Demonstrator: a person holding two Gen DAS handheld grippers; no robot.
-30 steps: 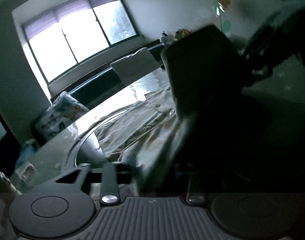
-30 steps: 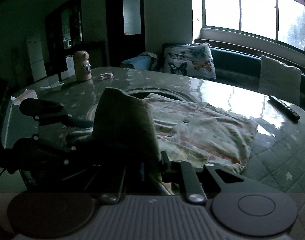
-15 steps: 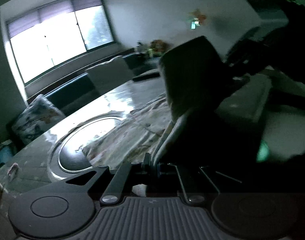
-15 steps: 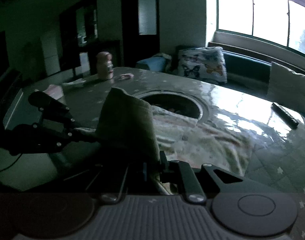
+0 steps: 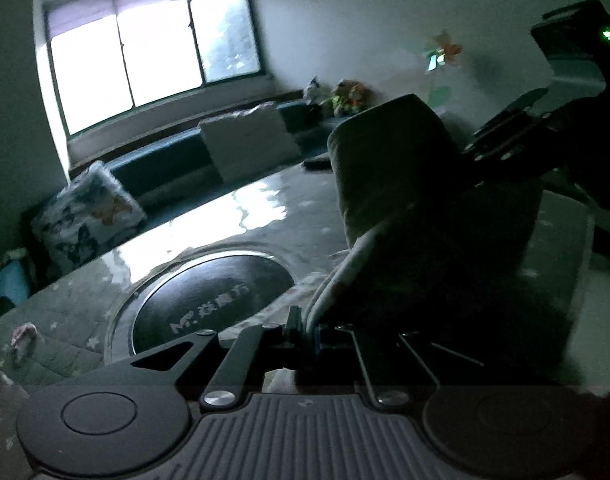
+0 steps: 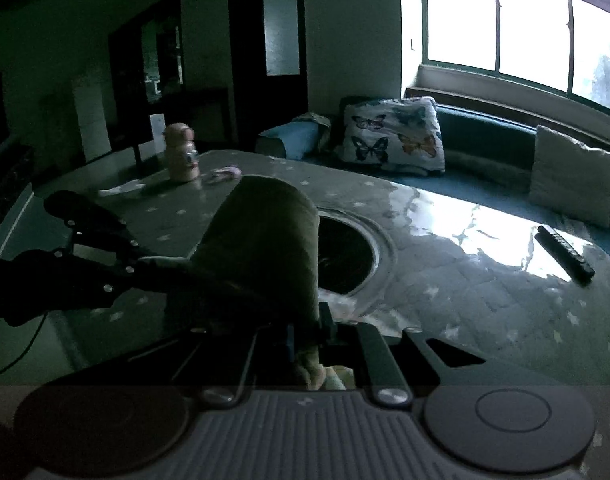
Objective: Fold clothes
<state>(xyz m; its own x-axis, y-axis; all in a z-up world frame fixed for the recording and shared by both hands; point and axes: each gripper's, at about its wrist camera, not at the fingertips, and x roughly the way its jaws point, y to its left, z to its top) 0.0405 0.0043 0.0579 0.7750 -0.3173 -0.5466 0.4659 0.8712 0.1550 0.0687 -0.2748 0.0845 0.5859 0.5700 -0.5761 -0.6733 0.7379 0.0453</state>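
A pale patterned shirt (image 5: 389, 184) hangs lifted above the table, stretched between both grippers and dark against the light. My left gripper (image 5: 305, 330) is shut on one edge of it. My right gripper (image 6: 309, 334) is shut on another edge of the shirt (image 6: 265, 240), which rises as a rounded fold in front of the lens. In the left wrist view the right gripper's body (image 5: 517, 136) shows at the right. The left gripper's body (image 6: 89, 256) appears at the left of the right wrist view. The shirt's lower part is hidden below the grippers.
The grey star-patterned table (image 6: 485, 280) has a round dark inset (image 5: 213, 300) in its middle. A remote (image 6: 565, 254) lies at its far right, a small bottle-shaped figure (image 6: 181, 156) at the far left. A bench with a butterfly cushion (image 6: 393, 136) runs under the window.
Both grippers have risen with the shirt, pulling it off the table. The cloth that lay spread beside the round inset no longer shows there, and the inset is uncovered.
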